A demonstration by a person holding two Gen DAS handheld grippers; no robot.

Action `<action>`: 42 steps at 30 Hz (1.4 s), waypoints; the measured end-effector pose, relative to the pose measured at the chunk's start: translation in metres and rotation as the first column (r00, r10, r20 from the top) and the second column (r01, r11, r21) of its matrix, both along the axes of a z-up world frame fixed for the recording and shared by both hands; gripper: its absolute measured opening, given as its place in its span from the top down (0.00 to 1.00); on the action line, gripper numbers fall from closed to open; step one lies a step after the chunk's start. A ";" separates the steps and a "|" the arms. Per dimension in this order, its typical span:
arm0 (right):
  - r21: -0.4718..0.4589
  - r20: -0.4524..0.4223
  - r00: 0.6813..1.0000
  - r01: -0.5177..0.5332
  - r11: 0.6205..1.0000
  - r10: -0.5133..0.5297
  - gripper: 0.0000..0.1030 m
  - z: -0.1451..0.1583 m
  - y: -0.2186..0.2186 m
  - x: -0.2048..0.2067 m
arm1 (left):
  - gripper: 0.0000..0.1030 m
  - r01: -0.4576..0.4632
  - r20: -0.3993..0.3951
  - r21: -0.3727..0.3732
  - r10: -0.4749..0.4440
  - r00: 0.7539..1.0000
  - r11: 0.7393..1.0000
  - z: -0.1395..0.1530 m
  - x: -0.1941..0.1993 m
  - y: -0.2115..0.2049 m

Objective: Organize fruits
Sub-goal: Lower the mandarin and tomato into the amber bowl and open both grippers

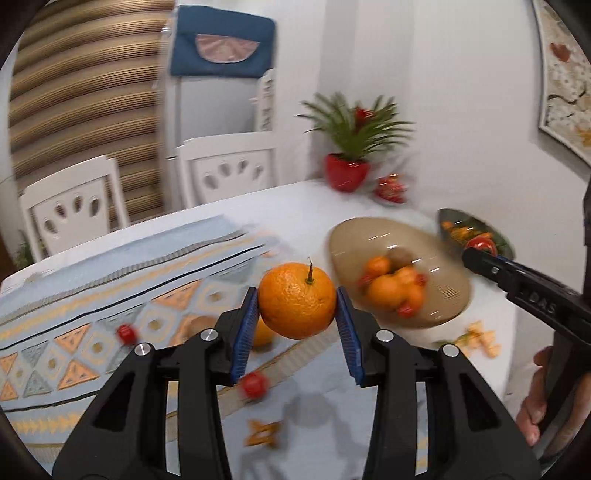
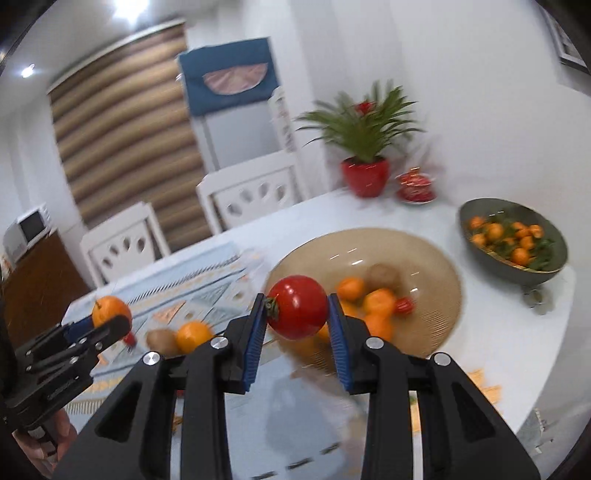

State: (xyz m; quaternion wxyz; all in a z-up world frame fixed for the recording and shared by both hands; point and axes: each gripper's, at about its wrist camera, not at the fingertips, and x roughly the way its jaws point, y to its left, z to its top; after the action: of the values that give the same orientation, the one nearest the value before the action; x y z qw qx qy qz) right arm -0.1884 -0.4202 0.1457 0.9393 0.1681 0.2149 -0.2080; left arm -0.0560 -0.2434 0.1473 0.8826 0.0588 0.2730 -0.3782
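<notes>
Orange-skinned round orange with a short stem (image 1: 297, 300) sits clamped in my left gripper (image 1: 297, 314) above the patterned cloth (image 1: 92, 295), a glossy red tomato (image 2: 297, 307) pinched in my right gripper (image 2: 297, 325) before the tan glass fruit bowl (image 2: 436, 280).

We are looking at a room with plain white walls (image 2: 461, 92). A striped brown and beige blind (image 2: 129, 129) is hanging at the back left, and a blue cloth with a pink half-circle (image 2: 231, 75) is draping over a tall white frame beside it. Two white chairs with cut-out backs (image 2: 255, 194) (image 2: 122, 245) are standing at the far edge of the white table (image 2: 480, 314). A white microwave (image 2: 27, 227) is sitting on a dark wooden cabinet (image 2: 40, 280) at far left. Two ceiling lights (image 2: 127, 9) are glaring overhead. A framed picture (image 1: 565, 85) is hanging on the right wall.
</notes>
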 end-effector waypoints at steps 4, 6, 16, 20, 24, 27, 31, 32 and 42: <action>0.019 -0.003 0.998 0.057 0.998 -0.057 0.69 0.003 -0.033 -0.015 | 0.60 0.058 -0.027 -0.022 -0.059 0.998 0.998 0.007 -0.008 -0.036; 0.041 -0.013 0.998 0.068 0.997 -0.068 0.69 -0.001 -0.049 -0.019 | 0.60 0.076 -0.039 -0.019 -0.076 0.996 0.997 0.005 -0.010 -0.052; 0.095 -0.104 0.990 0.109 0.989 -0.099 0.69 -0.039 -0.098 -0.011 | 0.60 0.129 -0.113 0.034 -0.125 0.986 0.991 -0.029 -0.006 -0.122; 0.115 -0.125 0.987 0.116 0.987 -0.102 0.68 -0.051 -0.109 -0.005 | 0.60 0.136 -0.134 0.048 -0.128 0.983 0.990 -0.040 -0.003 -0.136; 0.127 -0.146 0.984 0.119 0.985 -0.100 0.68 -0.063 -0.118 0.001 | 0.60 0.143 -0.152 0.060 -0.133 0.979 0.988 -0.050 0.001 -0.148; 0.126 -0.165 0.981 0.121 0.985 -0.099 0.68 -0.071 -0.122 0.007 | 0.60 0.148 -0.165 0.068 -0.136 0.977 0.987 -0.058 0.003 -0.155; 0.129 -0.185 0.978 0.122 0.984 -0.097 0.68 -0.078 -0.127 0.014 | 0.60 0.157 -0.182 0.080 -0.141 0.973 0.984 -0.068 0.006 -0.163; 0.128 -0.189 0.977 0.124 0.984 -0.098 0.68 -0.080 -0.128 0.016 | 0.60 0.160 -0.186 0.083 -0.142 0.972 0.984 -0.070 0.007 -0.165; 0.123 -0.192 0.974 0.143 0.982 -0.117 0.65 -0.080 -0.132 0.012 | 0.55 0.152 -0.217 0.072 -0.133 0.967 0.986 -0.073 0.016 -0.163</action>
State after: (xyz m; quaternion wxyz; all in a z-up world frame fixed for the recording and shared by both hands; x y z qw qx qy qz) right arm -0.1763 -0.5525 0.0661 0.8860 0.2257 0.3030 -0.2687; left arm -0.0401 -0.4061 0.0748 0.8157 0.0766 0.3767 -0.4323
